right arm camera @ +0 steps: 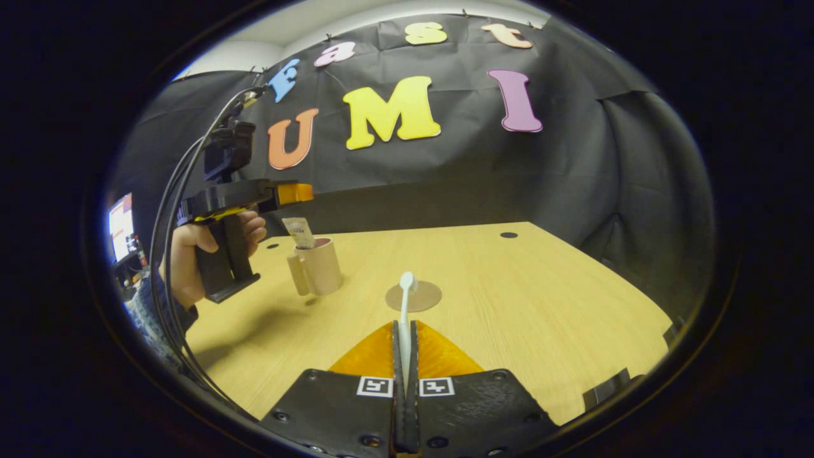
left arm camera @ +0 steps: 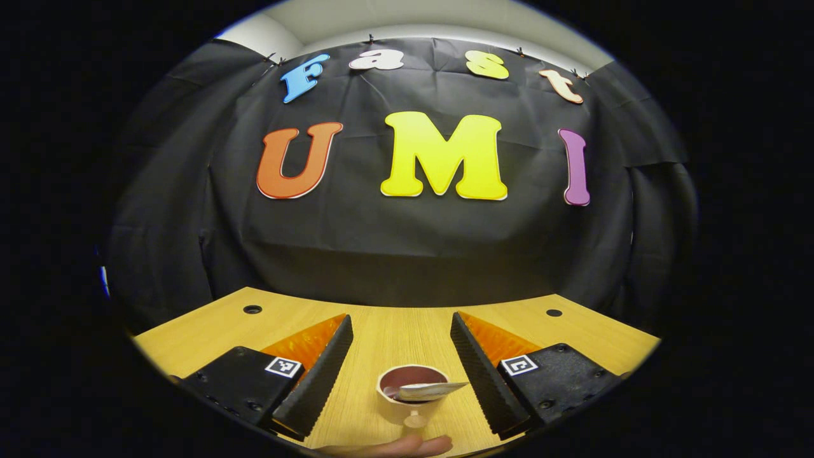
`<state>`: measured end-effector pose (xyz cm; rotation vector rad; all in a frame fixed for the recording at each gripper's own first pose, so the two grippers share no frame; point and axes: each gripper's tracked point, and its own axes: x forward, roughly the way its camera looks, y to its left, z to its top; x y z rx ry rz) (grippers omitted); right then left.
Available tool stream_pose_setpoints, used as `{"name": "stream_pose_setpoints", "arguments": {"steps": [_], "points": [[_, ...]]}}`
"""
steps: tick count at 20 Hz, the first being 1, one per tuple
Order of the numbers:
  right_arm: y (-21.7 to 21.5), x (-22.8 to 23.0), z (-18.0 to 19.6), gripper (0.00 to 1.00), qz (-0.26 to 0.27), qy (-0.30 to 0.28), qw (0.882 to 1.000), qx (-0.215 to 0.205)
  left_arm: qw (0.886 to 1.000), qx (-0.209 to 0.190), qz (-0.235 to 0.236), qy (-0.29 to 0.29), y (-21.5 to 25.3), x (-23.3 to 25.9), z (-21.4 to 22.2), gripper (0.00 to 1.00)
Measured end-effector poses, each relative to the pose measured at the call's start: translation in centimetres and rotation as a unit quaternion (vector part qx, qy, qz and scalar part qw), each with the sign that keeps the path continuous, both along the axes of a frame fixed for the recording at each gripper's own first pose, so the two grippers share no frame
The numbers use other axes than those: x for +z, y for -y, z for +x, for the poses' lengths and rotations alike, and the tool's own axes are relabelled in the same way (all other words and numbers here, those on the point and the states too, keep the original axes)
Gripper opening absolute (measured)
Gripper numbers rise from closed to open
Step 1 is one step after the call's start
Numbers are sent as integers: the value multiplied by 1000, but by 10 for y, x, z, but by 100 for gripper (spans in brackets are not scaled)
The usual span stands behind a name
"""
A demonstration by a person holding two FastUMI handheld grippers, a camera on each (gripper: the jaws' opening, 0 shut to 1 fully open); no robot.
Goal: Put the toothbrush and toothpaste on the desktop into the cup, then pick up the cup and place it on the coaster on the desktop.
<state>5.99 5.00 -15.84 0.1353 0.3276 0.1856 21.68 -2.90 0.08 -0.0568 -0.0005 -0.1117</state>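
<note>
Half of toothbrush (right arm camera: 405, 312) handle hidden between right gripper (right arm camera: 405, 337) fingers.

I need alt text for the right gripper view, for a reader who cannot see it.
The right gripper is shut on a toothbrush pointing forward over the desk. Ahead lies a round coaster; to its left stands a cup holding the toothpaste, with the left gripper above it.

One cup (right arm camera: 320, 266), one toothpaste (right arm camera: 299, 233), one toothbrush (right arm camera: 405, 318), one coaster (right arm camera: 425, 296), two tongs: left (left arm camera: 402, 356), right (right arm camera: 405, 346).
</note>
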Motion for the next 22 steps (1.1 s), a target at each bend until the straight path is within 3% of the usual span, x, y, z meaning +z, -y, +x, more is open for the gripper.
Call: {"name": "stream_pose_setpoints", "arguments": {"steps": [6, 11, 15, 22], "points": [[-39, 30, 37, 0, 2, 22, 1000, 18, 1000, 12, -5, 27, -39, 15, -13, 98], [-89, 84, 84, 0, 22, 62, 997, 48, 998, 41, -33, 23, -77, 7, -25, 98], [-125, 121, 118, 0, 50, 81, 993, 76, 998, 38, -48, 3, -86, -12, -24, 97], [-173, 175, 172, 0, 44, 143, 983, 107, 999, 35, -38, -10, -98, -29, -35, 98]]}}
